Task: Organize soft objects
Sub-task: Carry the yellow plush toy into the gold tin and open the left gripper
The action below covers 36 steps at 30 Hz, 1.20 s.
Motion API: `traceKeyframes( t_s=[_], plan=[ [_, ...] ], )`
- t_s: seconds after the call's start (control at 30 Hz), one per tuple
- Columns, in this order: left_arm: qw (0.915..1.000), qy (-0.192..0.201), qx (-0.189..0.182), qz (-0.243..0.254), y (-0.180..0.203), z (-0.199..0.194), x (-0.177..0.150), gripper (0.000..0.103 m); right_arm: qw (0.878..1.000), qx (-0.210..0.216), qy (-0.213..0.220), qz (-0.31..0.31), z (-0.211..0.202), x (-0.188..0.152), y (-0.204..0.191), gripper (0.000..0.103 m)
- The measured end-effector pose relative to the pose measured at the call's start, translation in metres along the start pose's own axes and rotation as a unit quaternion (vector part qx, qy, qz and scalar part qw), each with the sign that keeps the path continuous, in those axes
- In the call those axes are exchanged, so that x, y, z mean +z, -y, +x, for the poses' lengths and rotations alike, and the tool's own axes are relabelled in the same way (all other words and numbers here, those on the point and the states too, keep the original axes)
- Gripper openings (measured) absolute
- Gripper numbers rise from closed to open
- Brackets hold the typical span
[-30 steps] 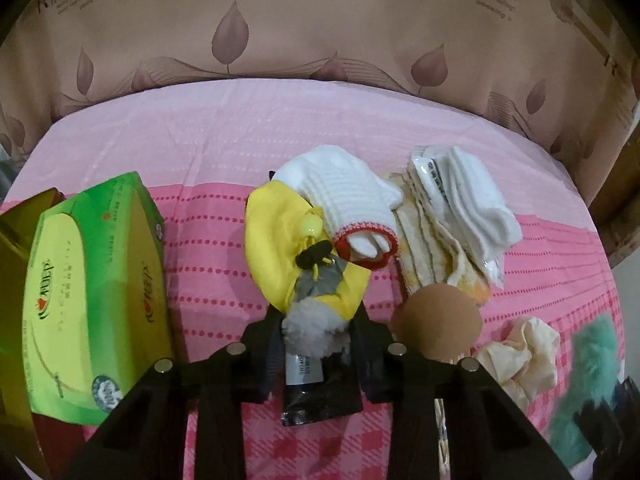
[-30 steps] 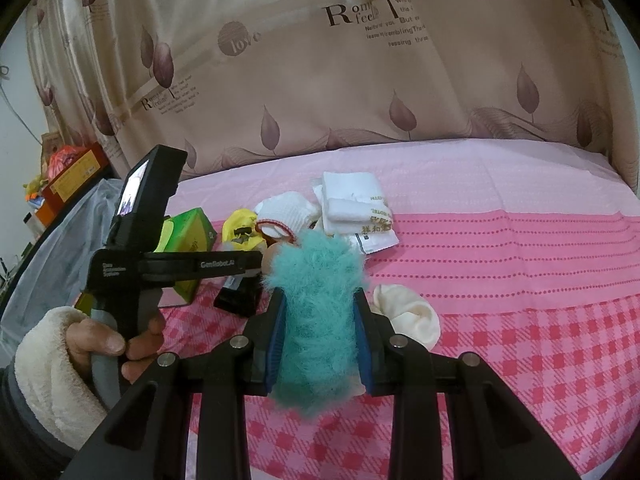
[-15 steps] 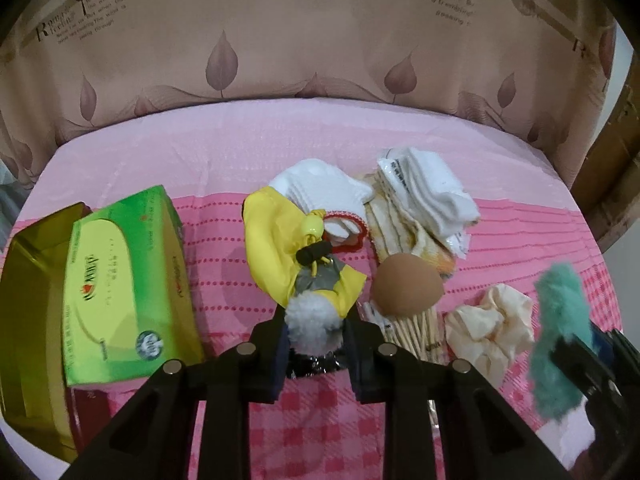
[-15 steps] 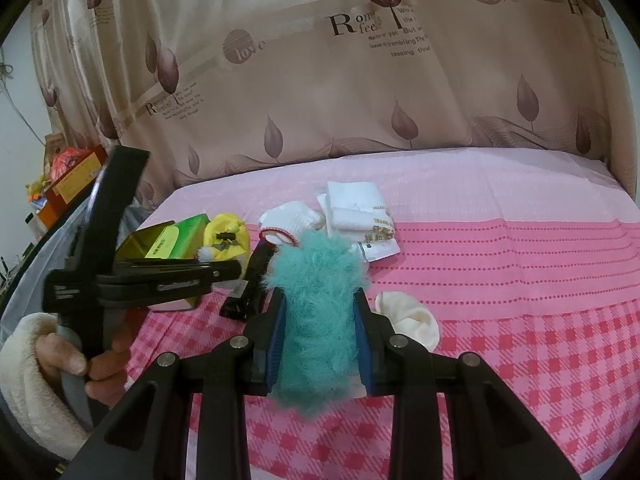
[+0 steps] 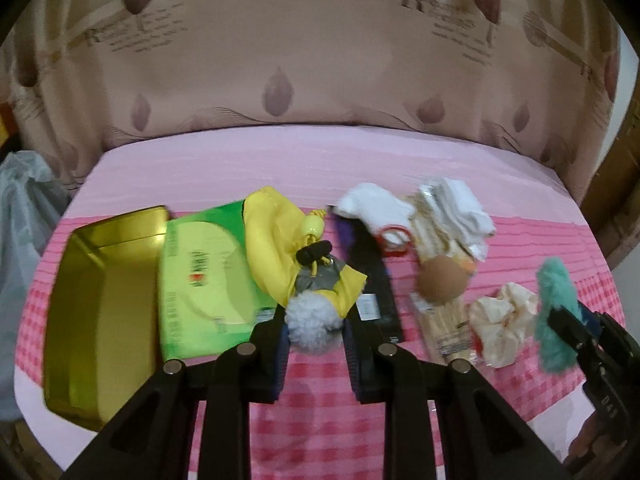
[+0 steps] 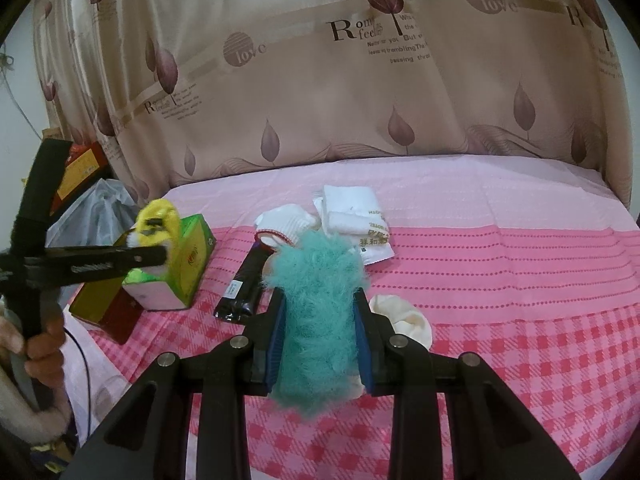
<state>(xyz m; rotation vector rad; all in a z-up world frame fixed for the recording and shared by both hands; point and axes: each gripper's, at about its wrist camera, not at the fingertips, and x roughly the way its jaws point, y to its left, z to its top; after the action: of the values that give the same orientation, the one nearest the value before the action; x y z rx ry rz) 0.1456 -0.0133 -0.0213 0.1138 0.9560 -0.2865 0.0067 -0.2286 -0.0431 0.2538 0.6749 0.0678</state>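
Yellow pouch (image 5: 276,248) pinched, left tongs (image 5: 315,336) angled down.

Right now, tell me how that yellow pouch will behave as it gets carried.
The yellow pouch likely flops: its cloth hangs creased from the left tool, held only by the white pompom. Probably light, since that soft grip carries it. It may swing.

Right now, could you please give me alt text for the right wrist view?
The right gripper is shut on a teal fluffy item above a pink checked cloth. At the left, the left gripper holds a yellow pouch over a green box.
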Motion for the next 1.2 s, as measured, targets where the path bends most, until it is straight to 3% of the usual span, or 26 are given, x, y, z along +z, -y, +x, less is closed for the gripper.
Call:
traceKeyframes(
  t_s=[0.33, 0.67, 1.2],
  plan=[
    [0.9971, 0.005, 0.066, -0.038, -0.074, -0.016, -0.008, 0.024, 1.0, -0.007, 0.001, -0.008, 0.002, 0.0, -0.003, 0.028],
    [0.9895, -0.022, 0.116, -0.084, -0.147, -0.003, -0.03, 0.024, 1.0, -0.016, -0.003, -0.022, 0.005, -0.003, -0.01, 0.028],
    [0.9832, -0.049, 0.13, -0.118, -0.203, 0.023, -0.059, 0.024, 0.998, -0.036, -0.001, -0.045, 0.006, -0.007, -0.031, 0.028]
  ],
)
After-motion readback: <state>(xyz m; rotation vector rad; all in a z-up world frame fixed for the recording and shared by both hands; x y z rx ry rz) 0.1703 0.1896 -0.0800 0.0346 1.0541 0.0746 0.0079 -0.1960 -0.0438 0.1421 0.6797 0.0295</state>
